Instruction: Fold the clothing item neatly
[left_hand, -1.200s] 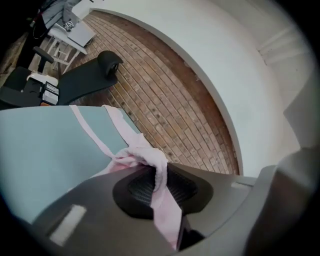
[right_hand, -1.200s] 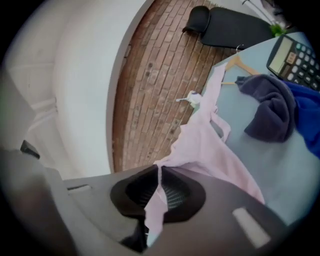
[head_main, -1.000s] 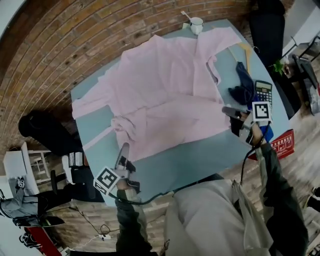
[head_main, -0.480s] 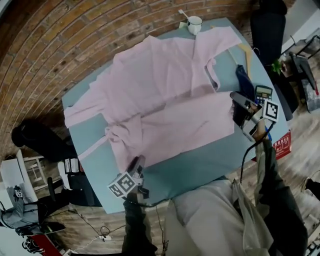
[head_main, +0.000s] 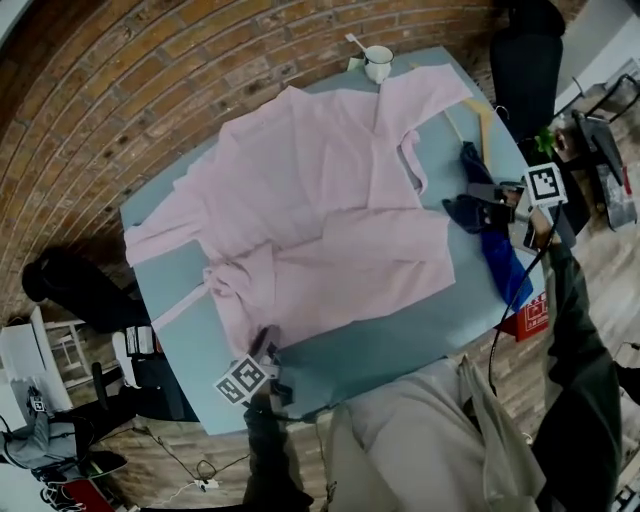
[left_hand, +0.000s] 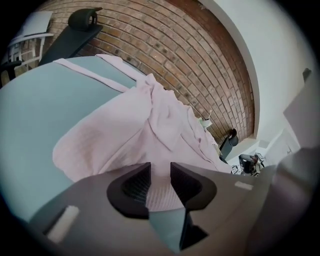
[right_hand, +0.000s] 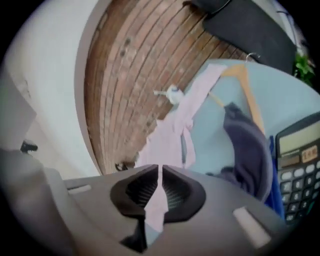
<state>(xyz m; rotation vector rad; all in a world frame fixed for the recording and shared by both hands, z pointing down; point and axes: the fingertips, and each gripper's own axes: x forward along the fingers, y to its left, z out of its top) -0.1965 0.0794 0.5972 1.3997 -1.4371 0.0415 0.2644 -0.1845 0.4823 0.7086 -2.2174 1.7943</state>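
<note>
head view: your right gripper (head_main: 462, 207) pinches the pink shirt's (head_main: 320, 200) edge; left gripper (head_main: 265, 342) closing round its hem; open table (head_main: 400, 322) near you.

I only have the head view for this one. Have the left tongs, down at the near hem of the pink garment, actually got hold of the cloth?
Observer: Not quite. In the left gripper view the left tongs are closing, with the hem of the pink garment in the gap between their pads.
Reviewer: And the right tongs, over by the dark blue cloth?
Observer: The right gripper view shows the right tongs shut on a thin edge of the pink garment, not on the dark blue cloth.
Reviewer: Anything next to them that I can't make out?
Observer: A calculator lies just beyond the dark blue cloth, with its display and keys facing up.
</note>
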